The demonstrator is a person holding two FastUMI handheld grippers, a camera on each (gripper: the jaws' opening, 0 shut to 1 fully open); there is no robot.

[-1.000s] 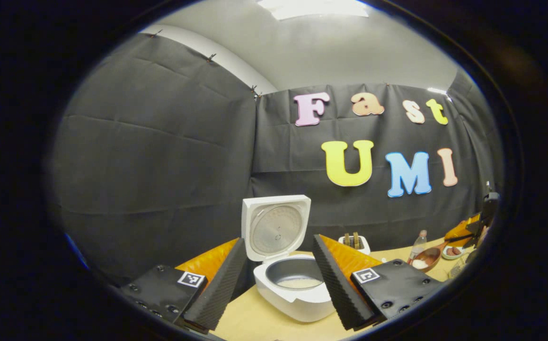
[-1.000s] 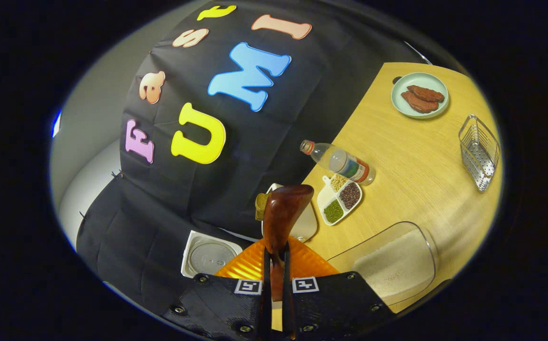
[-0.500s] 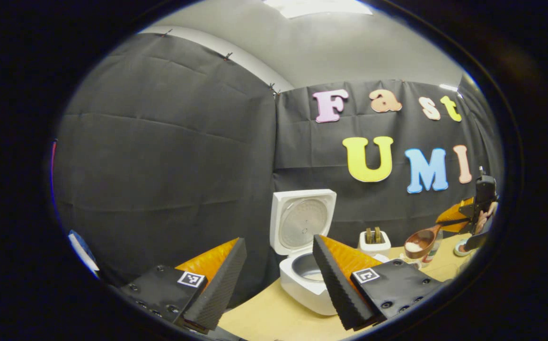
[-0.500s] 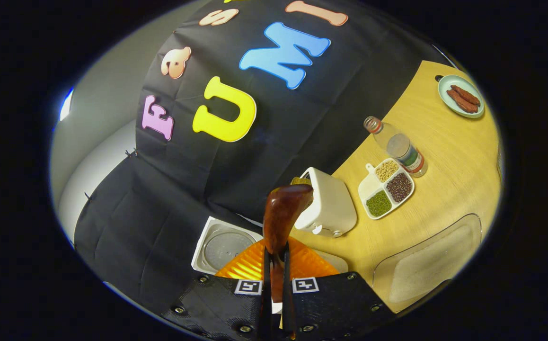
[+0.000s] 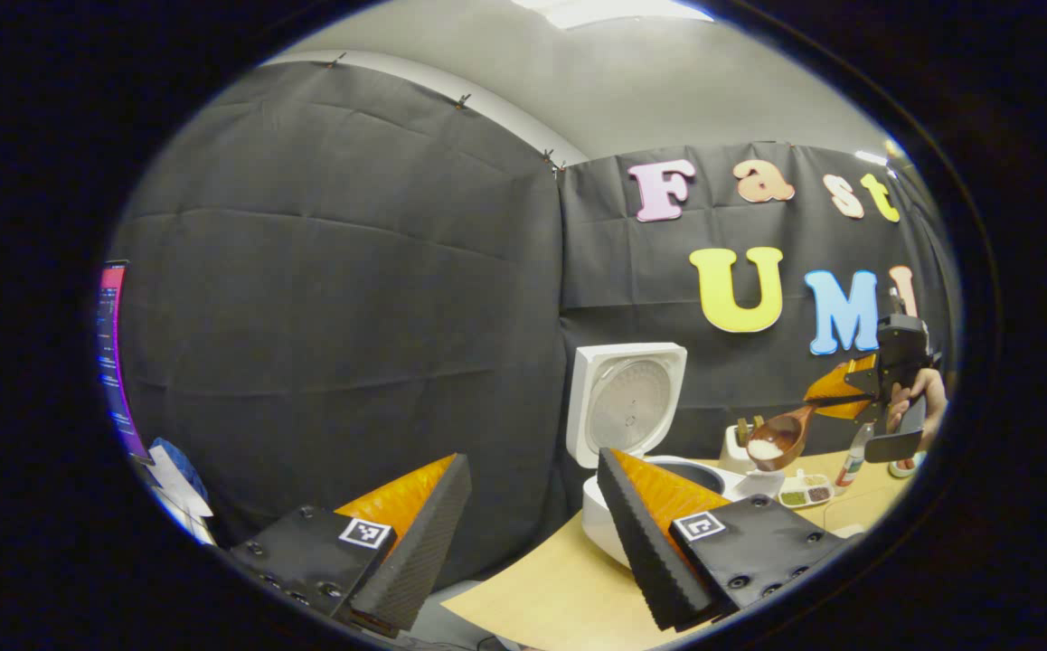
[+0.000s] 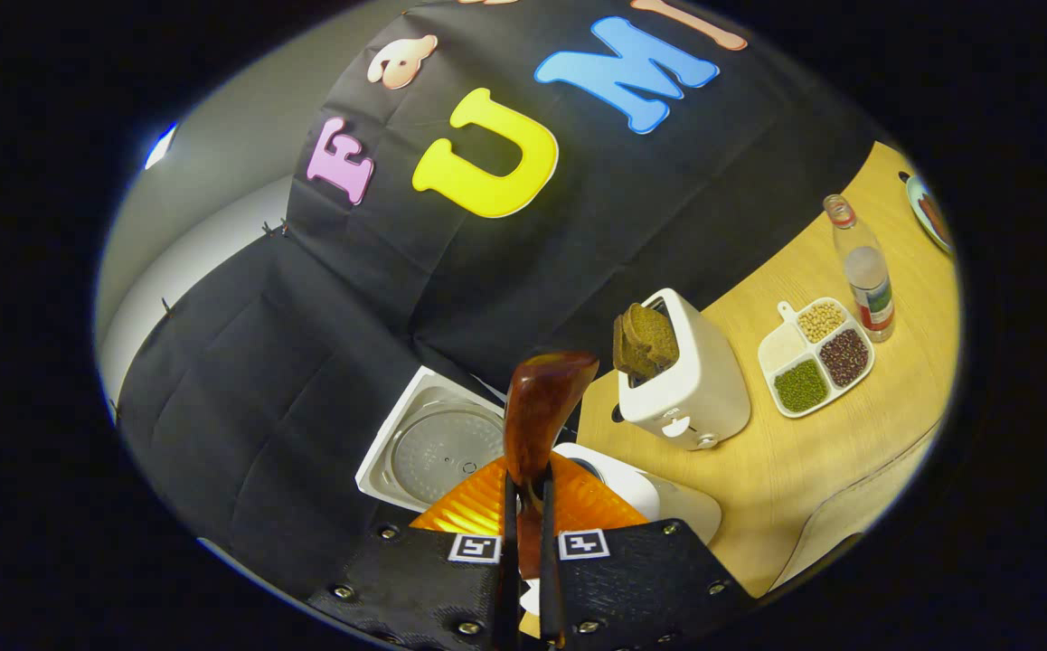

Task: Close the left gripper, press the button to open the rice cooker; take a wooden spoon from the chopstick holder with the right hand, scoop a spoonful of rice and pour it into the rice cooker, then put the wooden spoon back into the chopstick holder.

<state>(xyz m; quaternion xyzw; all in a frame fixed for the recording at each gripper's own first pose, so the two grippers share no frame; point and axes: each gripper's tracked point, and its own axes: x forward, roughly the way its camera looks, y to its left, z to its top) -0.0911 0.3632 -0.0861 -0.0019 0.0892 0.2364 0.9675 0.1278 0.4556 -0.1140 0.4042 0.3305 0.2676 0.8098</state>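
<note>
Right gripper (image 6: 523, 506) fingers pinch the wooden spoon (image 6: 537, 411) handle; its bowl, loaded with rice (image 5: 763, 448), hangs near the open rice cooker (image 5: 632, 425). Pressing and scooping look done; pouring and returning the spoon remain. Left gripper (image 5: 532, 533) gapes wide, empty.

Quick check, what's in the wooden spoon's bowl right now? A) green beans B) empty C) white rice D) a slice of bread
C: in the left gripper view the wooden spoon, gripped by the right gripper, carries a small heap of white rice in its bowl, beside the open rice cooker.
</note>
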